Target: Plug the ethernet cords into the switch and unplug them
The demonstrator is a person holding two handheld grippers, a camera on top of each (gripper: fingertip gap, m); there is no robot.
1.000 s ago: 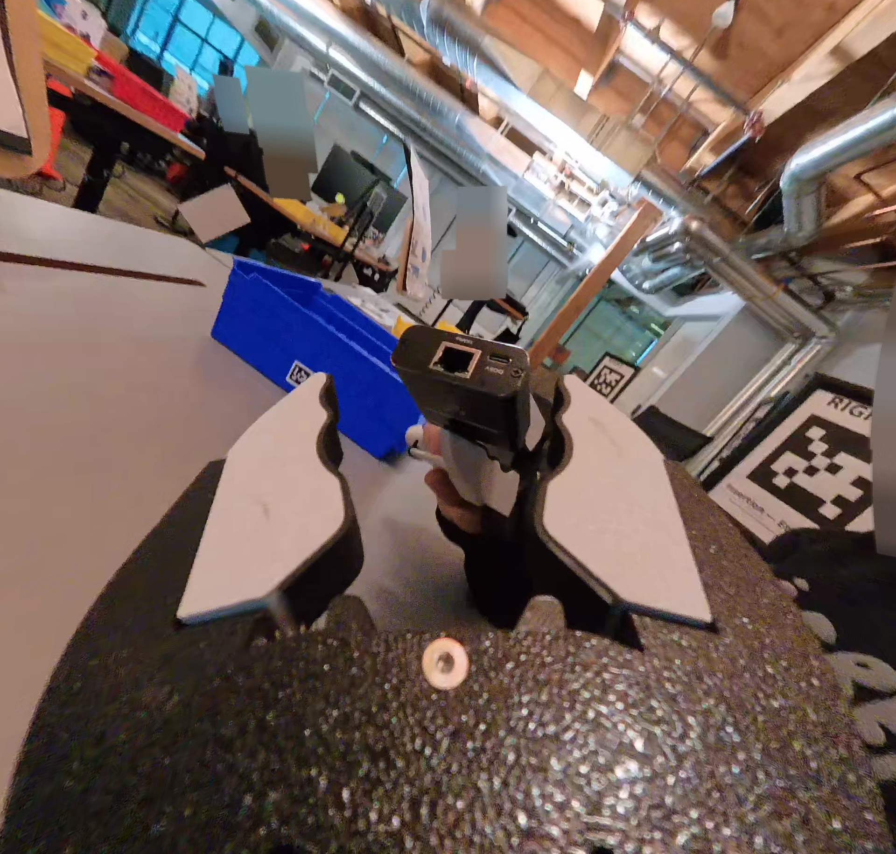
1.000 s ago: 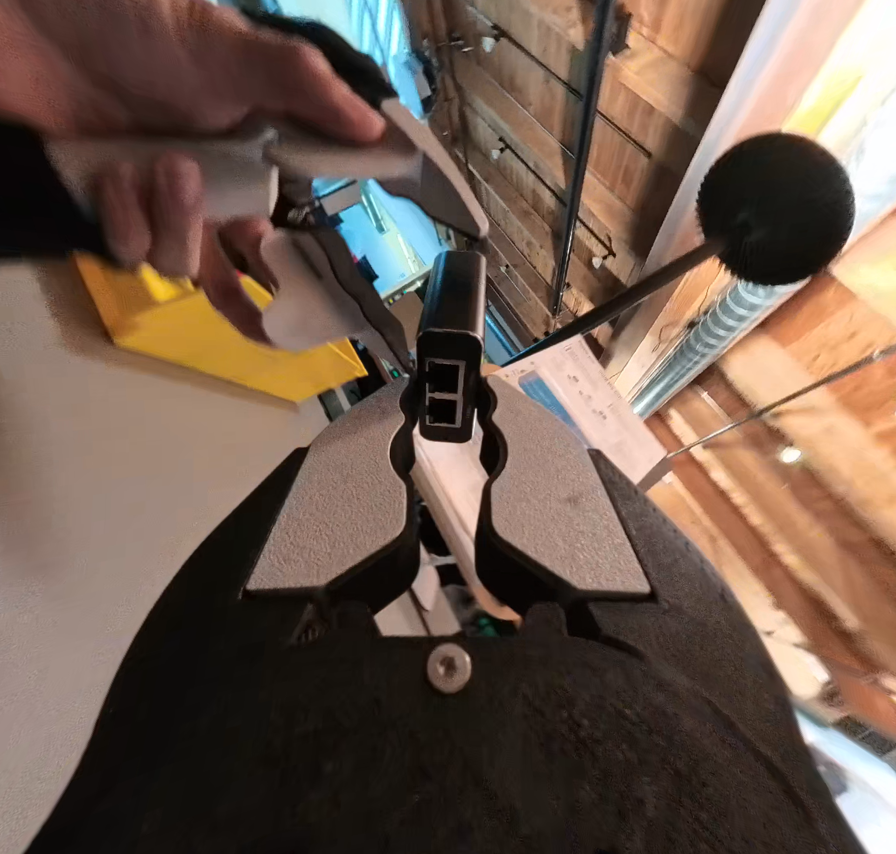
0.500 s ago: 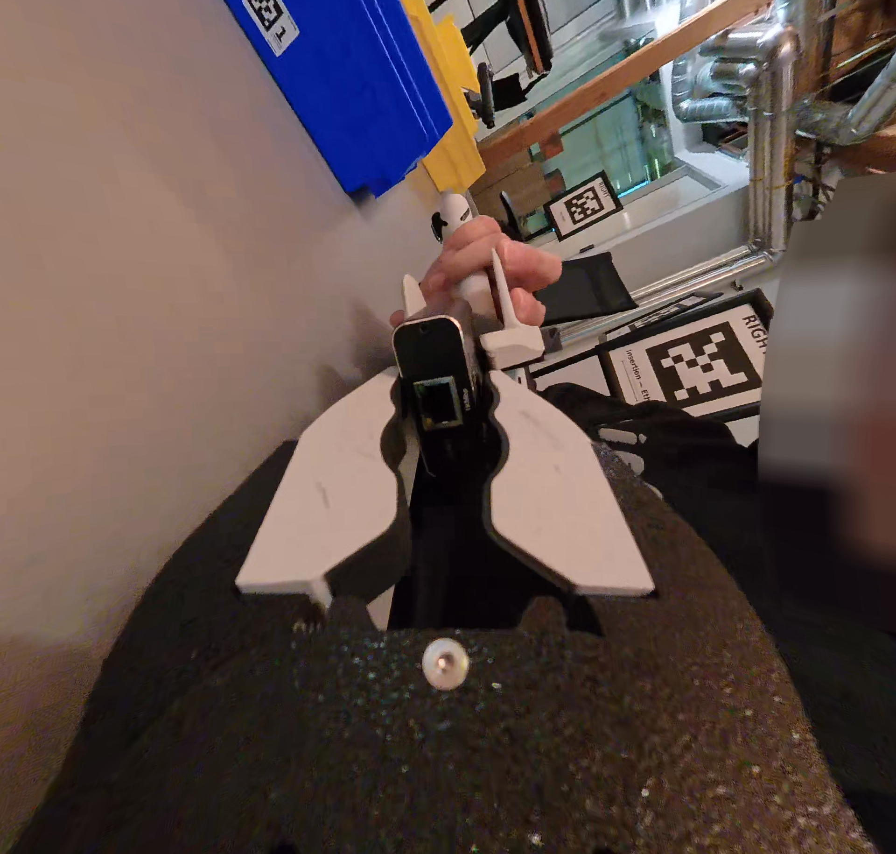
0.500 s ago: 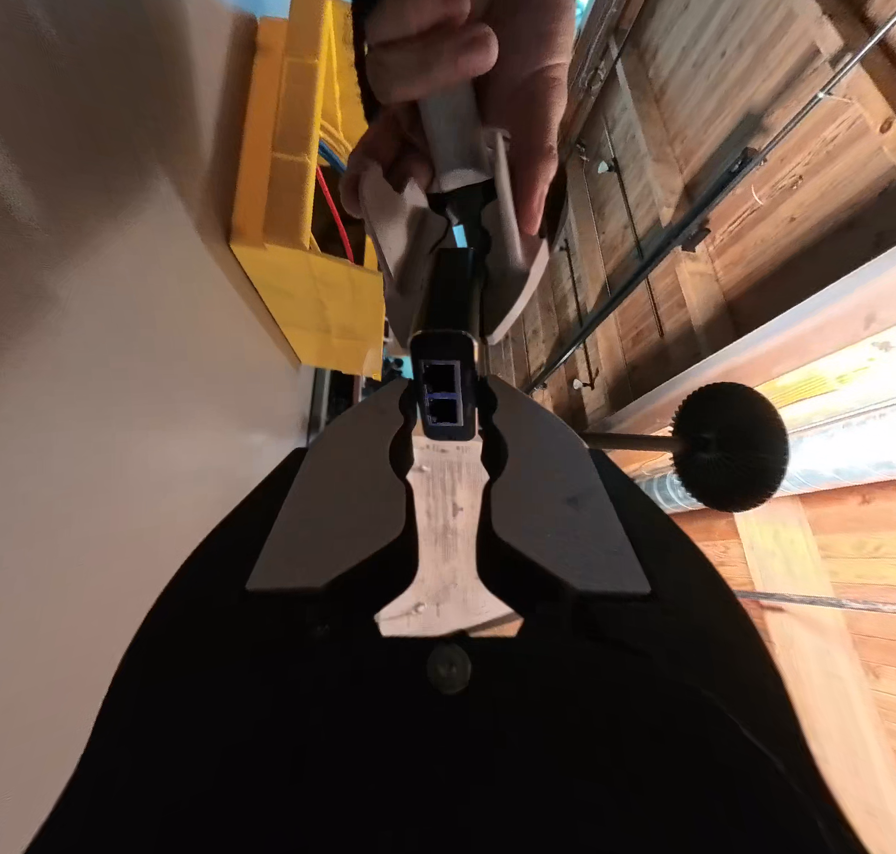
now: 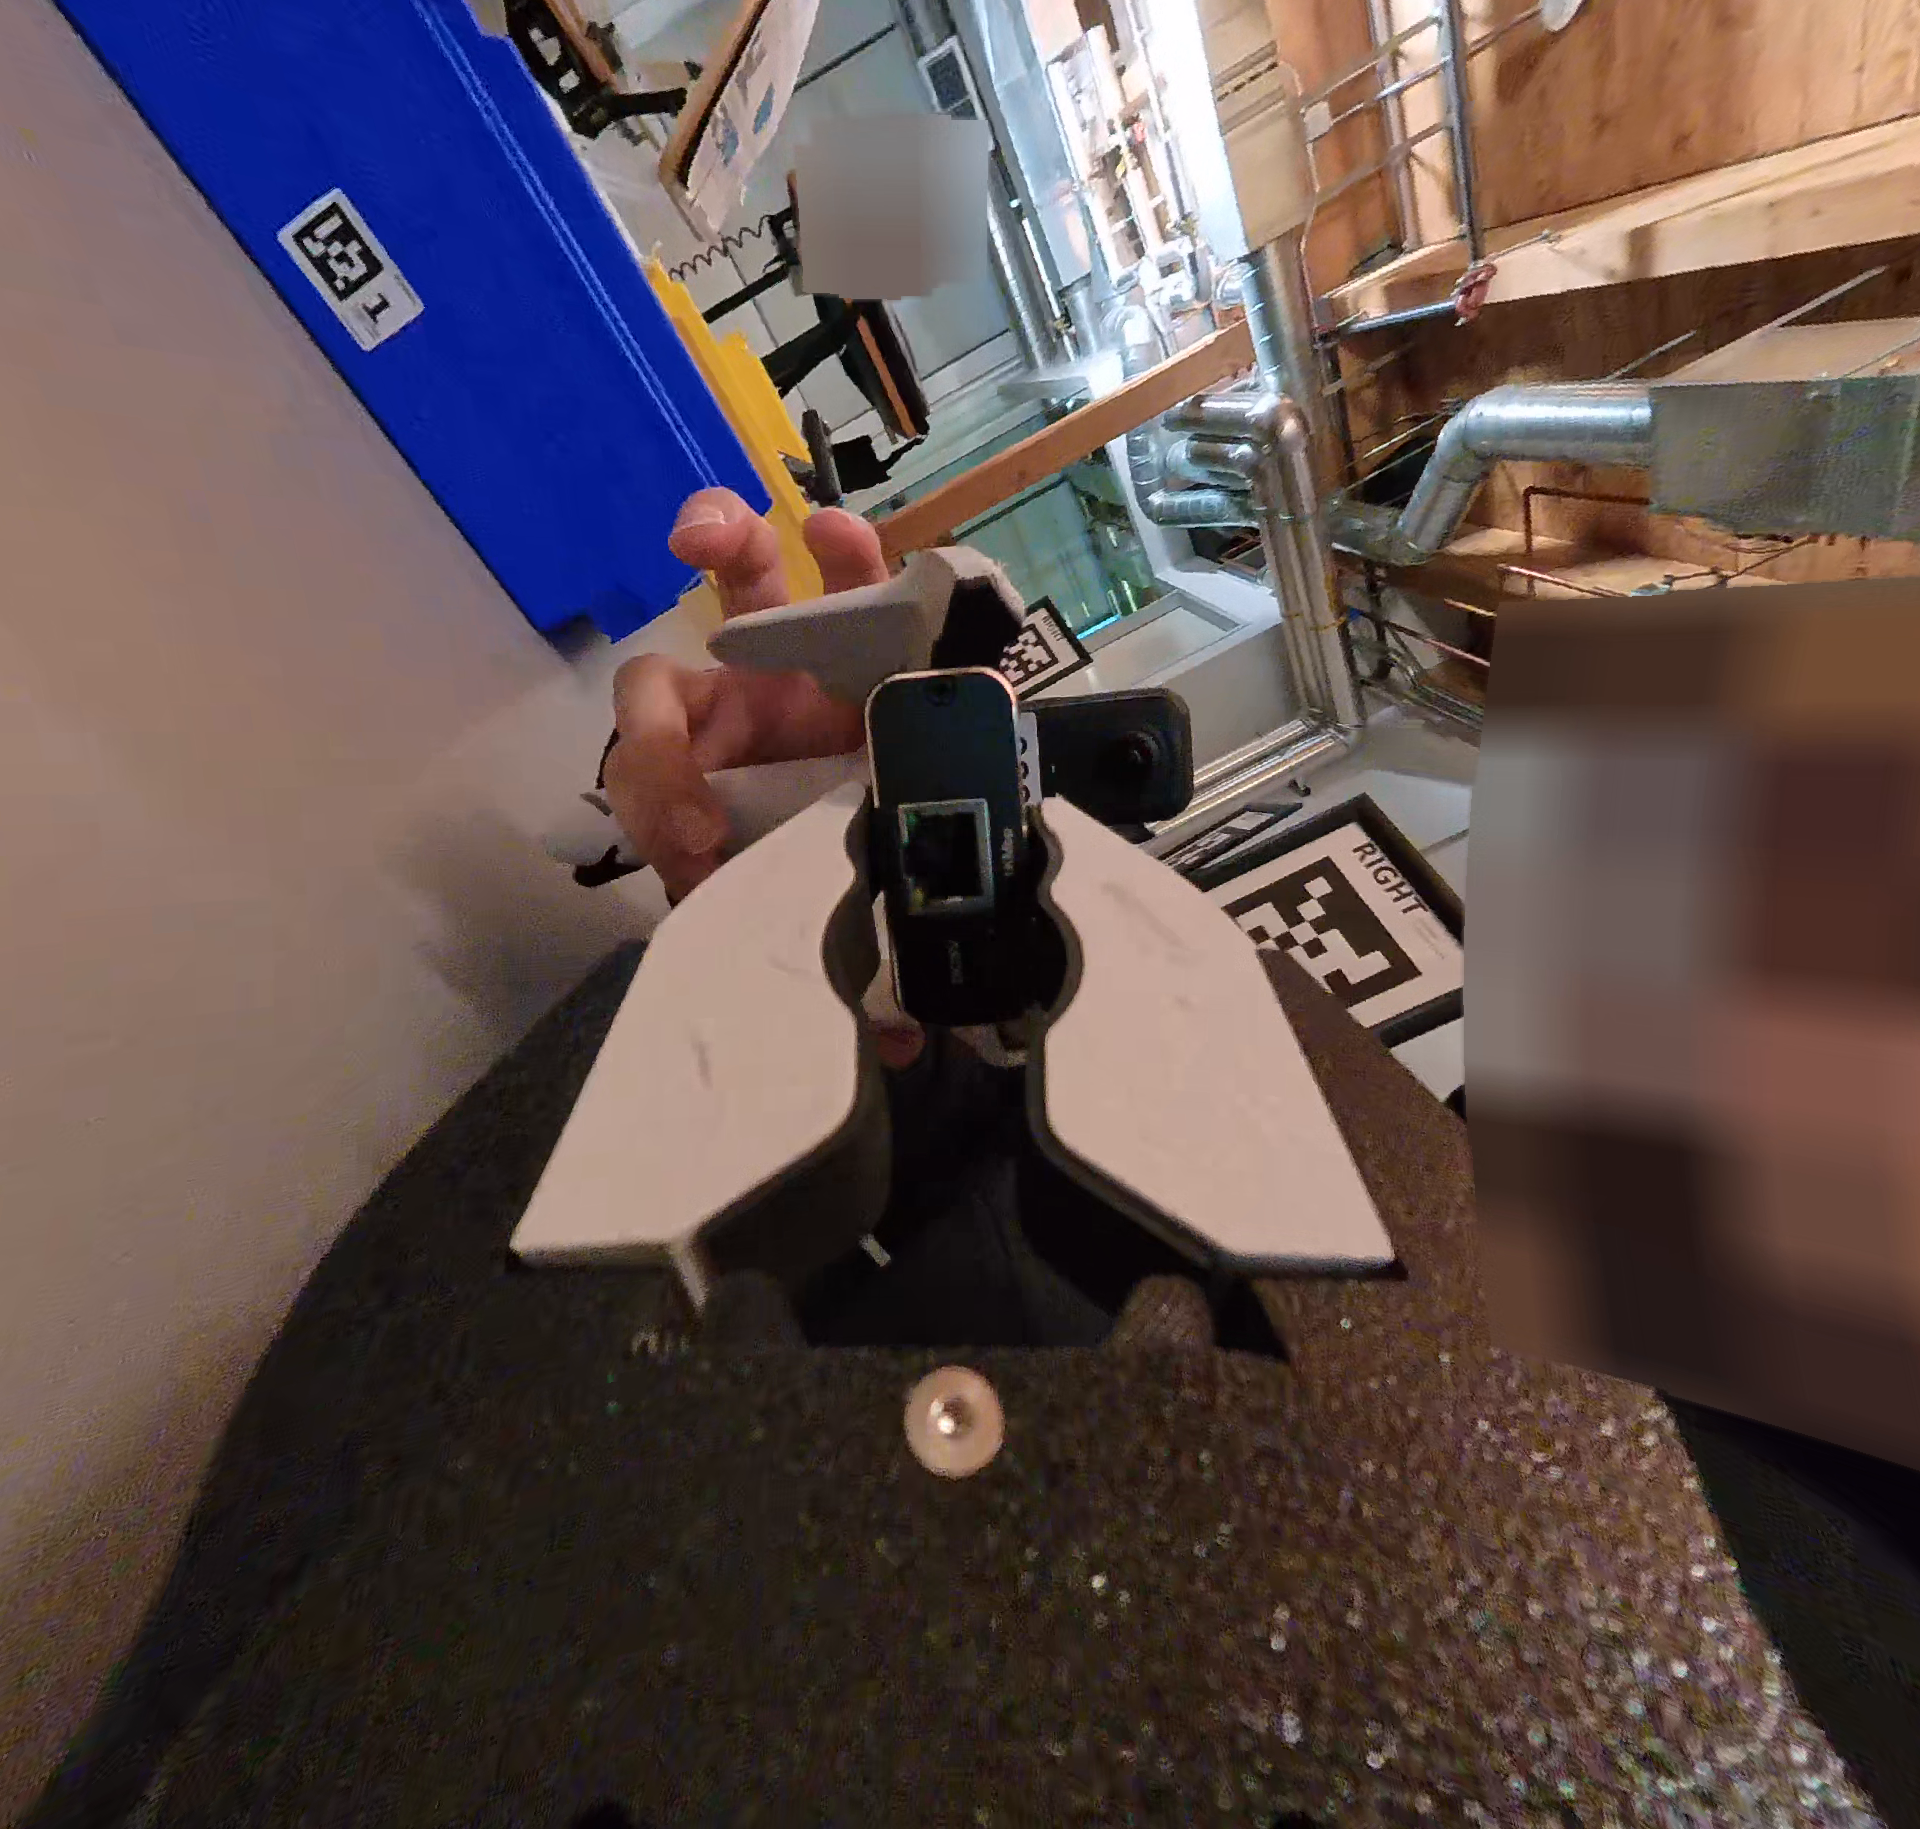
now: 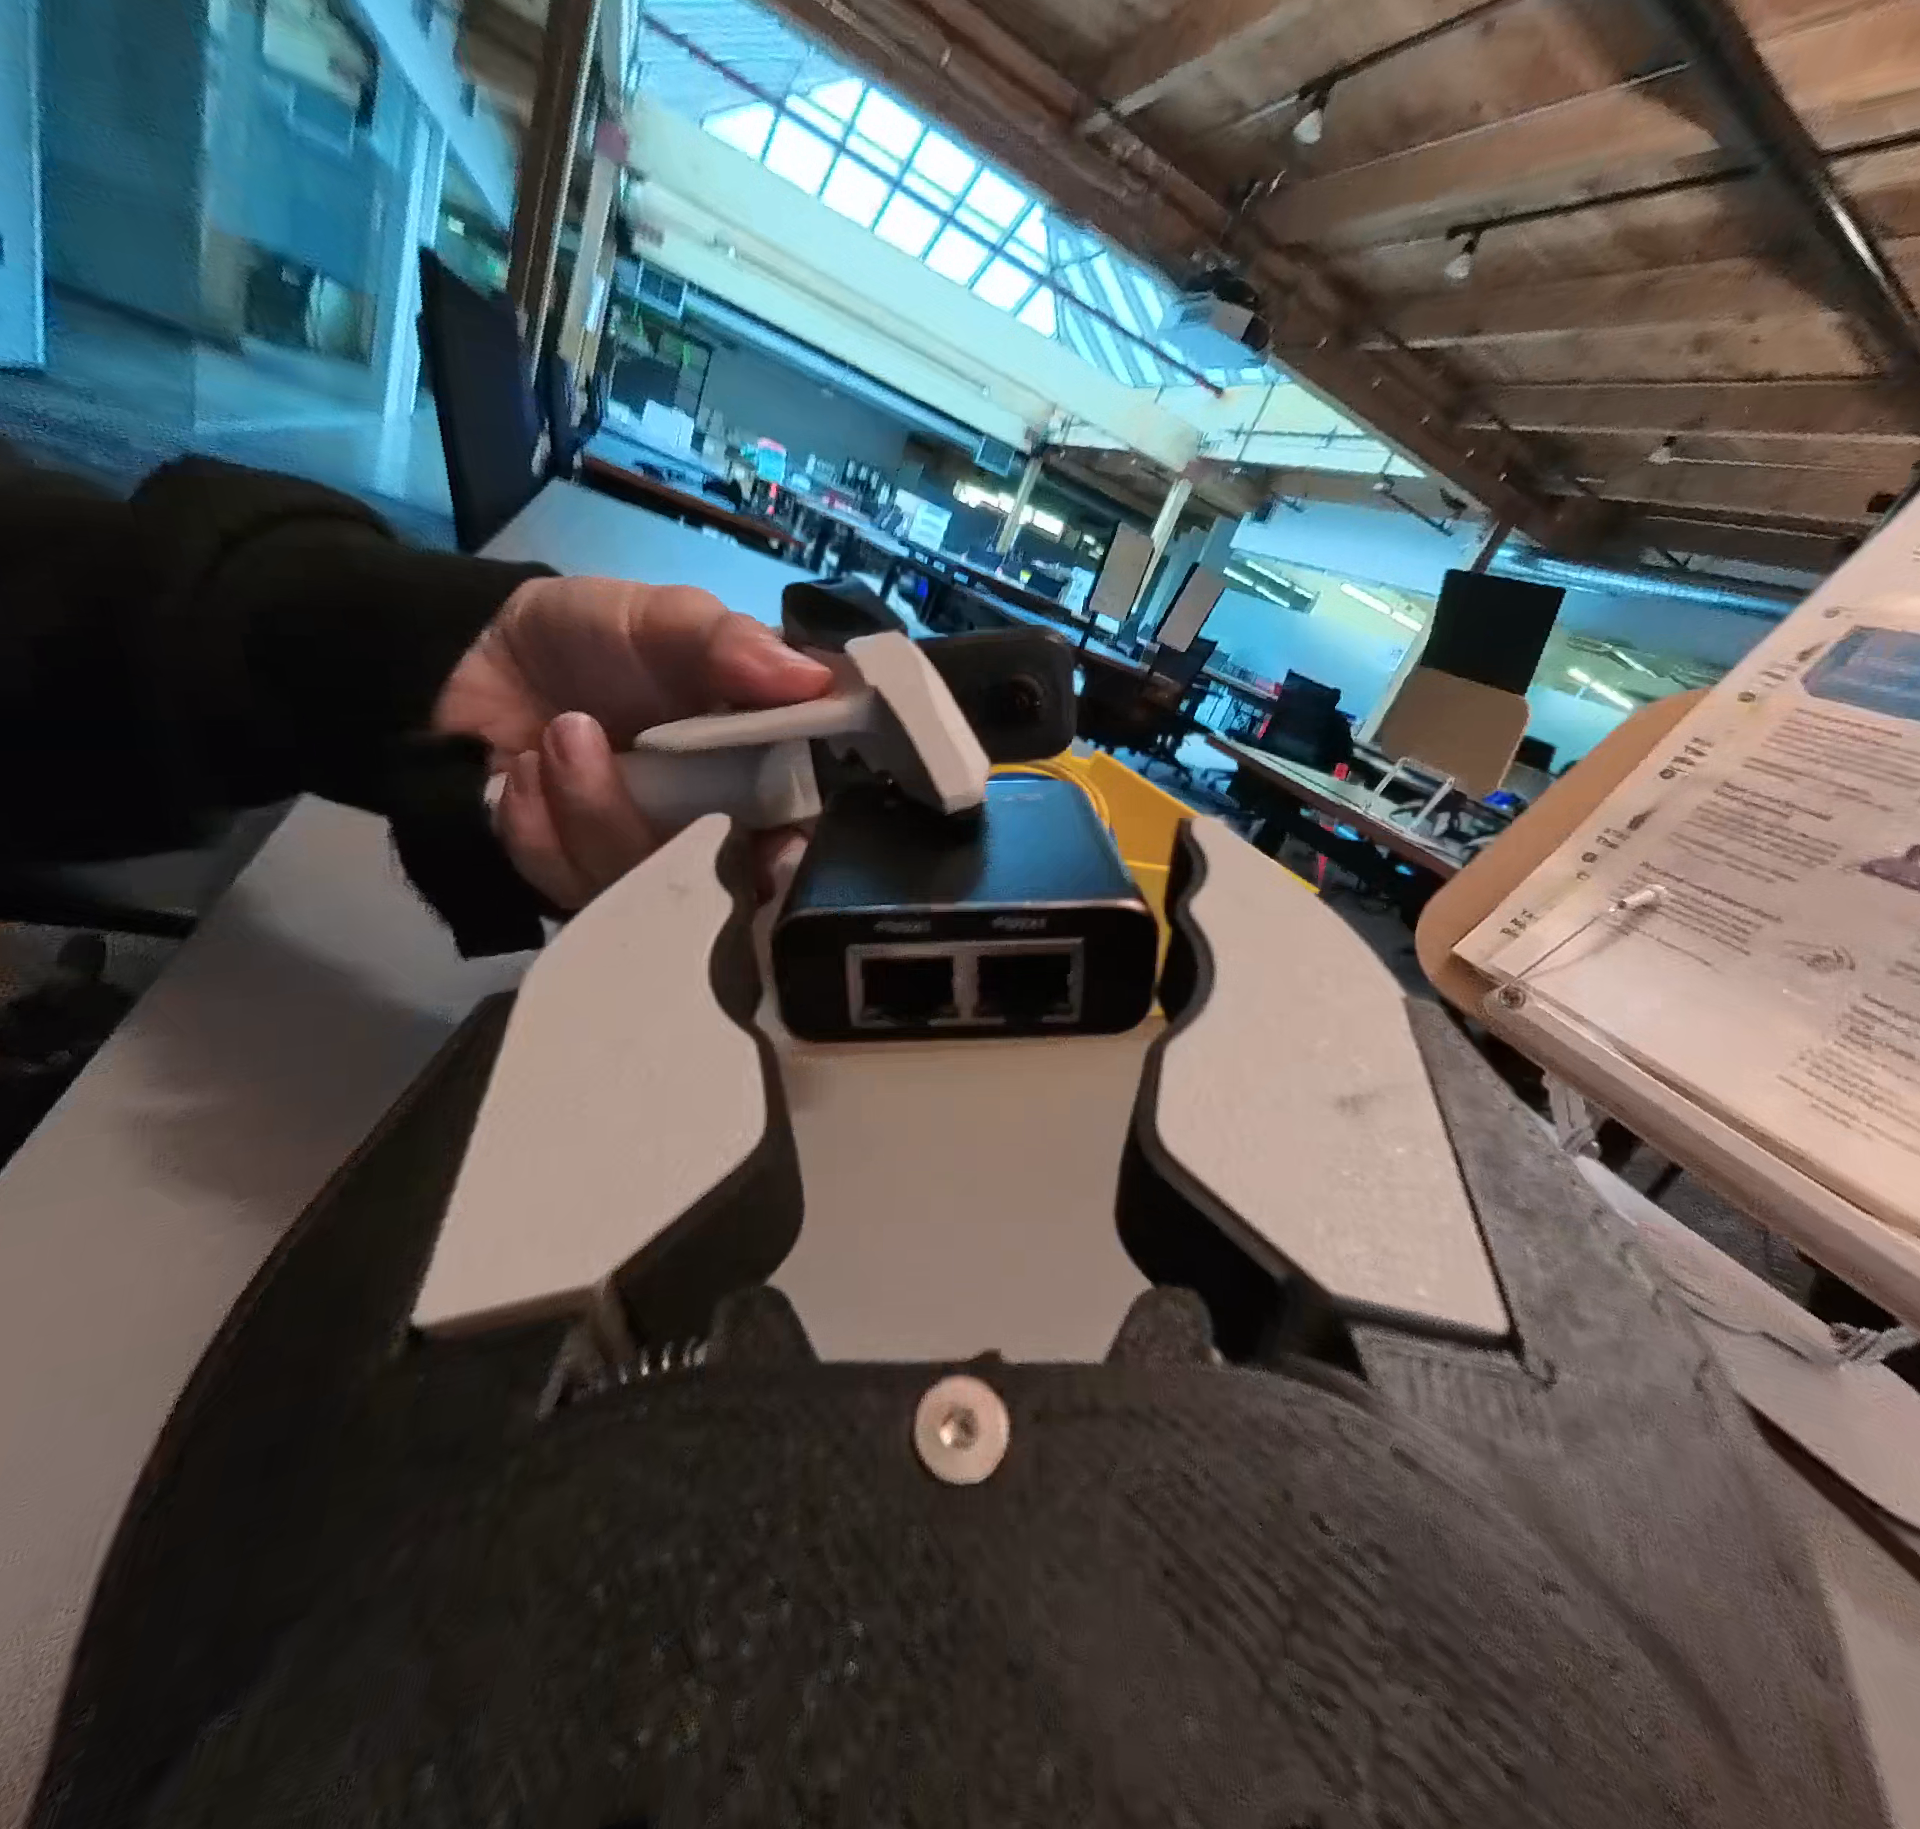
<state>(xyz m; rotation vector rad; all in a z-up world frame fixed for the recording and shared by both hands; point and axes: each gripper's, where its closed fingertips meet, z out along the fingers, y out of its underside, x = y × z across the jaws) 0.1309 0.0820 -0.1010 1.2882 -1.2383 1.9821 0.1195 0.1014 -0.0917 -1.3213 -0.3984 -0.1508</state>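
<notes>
The switch [image 5: 948, 857], a small black box, is held off the pale table [image 5: 208, 792] with one end between the fingers of the left gripper [image 5: 951, 896]. That gripper's 2 grey fingers [image 5: 717, 1073] press against the box's narrow sides, so it is clamped on the switch. The end facing the left wrist camera shows 1 port. In the right wrist view the opposite end of the switch [image 6: 966, 948] shows 2 ports side by side and sits between the fingers of the right gripper [image 6: 961, 958]; those fingers [image 6: 613, 1083] stand apart, with a visible gap on each side of the box. A person's hand [image 6: 613, 719] in a dark sleeve holds the left gripper's handle beyond the switch. The left wrist view shows the other hand [image 5: 727, 699] with fingers spread around the right gripper's grey trigger. A blue bin [image 5: 416, 252] and a yellow bin [image 5: 748, 377] rest on the table behind. No ethernet cord is plugged into any visible port.
</notes>
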